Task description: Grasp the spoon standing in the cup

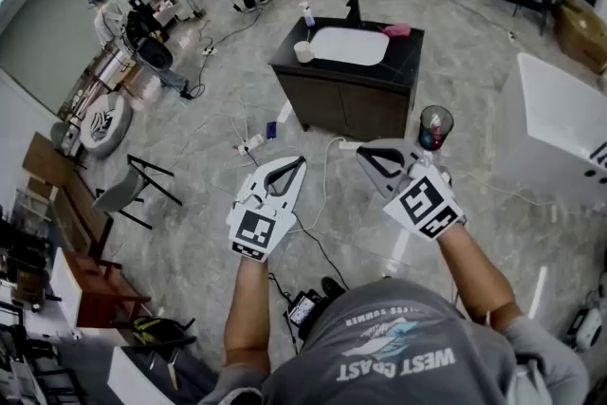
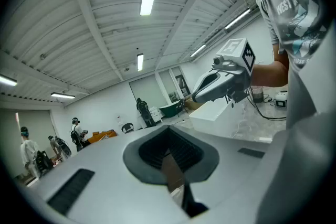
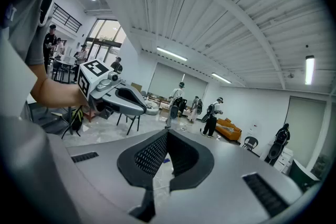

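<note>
A dark see-through cup (image 1: 435, 128) stands just past my right gripper (image 1: 364, 153), with a pale handle, seemingly the spoon (image 1: 434, 121), upright among coloured bits inside. Both grippers are held in the air in front of the person, over the floor. The right one points up and to the left, its tip a short way left of the cup. My left gripper (image 1: 298, 162) is beside it, further left. Each one's jaws meet at the tip with nothing between them, as the left gripper (image 2: 169, 129) and right gripper (image 3: 167, 132) views show. Neither gripper view shows the cup.
Ahead stands a dark vanity (image 1: 334, 100) with a white sink (image 1: 348, 46), a white cup (image 1: 303, 51), a bottle (image 1: 307, 14) and a pink cloth (image 1: 396, 29). A white bathtub (image 1: 560, 123) is at the right. Cables and a power strip (image 1: 251, 144) lie on the floor, a chair (image 1: 133, 180) at the left.
</note>
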Tool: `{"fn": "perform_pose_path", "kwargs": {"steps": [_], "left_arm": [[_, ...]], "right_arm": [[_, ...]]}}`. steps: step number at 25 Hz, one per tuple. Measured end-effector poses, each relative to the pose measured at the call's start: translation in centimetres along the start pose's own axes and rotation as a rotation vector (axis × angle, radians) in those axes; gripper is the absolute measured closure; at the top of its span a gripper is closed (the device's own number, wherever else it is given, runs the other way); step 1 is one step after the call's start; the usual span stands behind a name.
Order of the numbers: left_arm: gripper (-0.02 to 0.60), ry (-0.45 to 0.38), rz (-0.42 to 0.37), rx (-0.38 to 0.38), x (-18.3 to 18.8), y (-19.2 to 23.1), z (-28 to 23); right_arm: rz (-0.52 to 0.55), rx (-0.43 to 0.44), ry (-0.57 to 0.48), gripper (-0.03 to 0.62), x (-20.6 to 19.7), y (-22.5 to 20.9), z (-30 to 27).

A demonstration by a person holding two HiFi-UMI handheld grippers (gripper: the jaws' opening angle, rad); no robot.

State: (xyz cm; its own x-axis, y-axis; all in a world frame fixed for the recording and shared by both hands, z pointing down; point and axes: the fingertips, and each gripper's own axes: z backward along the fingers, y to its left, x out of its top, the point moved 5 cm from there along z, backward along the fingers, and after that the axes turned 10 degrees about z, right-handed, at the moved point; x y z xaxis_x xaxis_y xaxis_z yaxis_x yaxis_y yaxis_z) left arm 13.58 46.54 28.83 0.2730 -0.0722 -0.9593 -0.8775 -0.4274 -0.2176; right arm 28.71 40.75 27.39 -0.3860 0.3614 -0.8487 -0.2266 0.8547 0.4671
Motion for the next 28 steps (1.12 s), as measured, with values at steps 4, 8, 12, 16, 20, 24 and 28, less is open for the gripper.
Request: {"fn": "perform_pose_path", "kwargs": {"steps": [4, 8, 12, 16, 20, 24, 28], "left_arm": [[0.583, -0.009, -0.016, -0.006, 0.4, 0.8, -0.8], [0.583, -0.015, -0.024, -0.005, 0.7, 1.6, -1.1], [0.583, -0.008, -0.012, -0.01, 0.1, 1.7, -1.2], [0.583, -0.004, -0.002, -0.014, -0.4, 2.2, -1.3], [0.583, -0.005, 0.005, -0.018, -0.9, 3.0, -1.1], [0.583, -0.006, 0.012, -0.014, -1.6, 4.4, -0.5], [0.583, -0.012, 0.02, -0.007, -2.3, 6.4, 0.6]], "right_arm": [[0.006, -0.015, -0.004, 0.564, 0.1, -0.9, -0.5], [0.012, -0.026, -0.01, 0.563, 0.4, -1.4, -1.0], [-0.002, -0.024, 0.001, 0.563, -0.1, -1.1, -1.3], [0.001, -0.016, 0.016, 0.563, -0.4, -1.0, -2.1], [-0.029, -0.035, 0.021, 0.563, -0.5, -1.1, -3.1], [-0.055, -0.057, 0.015, 0.562, -0.4, -1.2, -4.5], [-0.056, -0.067, 0.017, 0.562, 0.3, -1.0, -6.2]]}}
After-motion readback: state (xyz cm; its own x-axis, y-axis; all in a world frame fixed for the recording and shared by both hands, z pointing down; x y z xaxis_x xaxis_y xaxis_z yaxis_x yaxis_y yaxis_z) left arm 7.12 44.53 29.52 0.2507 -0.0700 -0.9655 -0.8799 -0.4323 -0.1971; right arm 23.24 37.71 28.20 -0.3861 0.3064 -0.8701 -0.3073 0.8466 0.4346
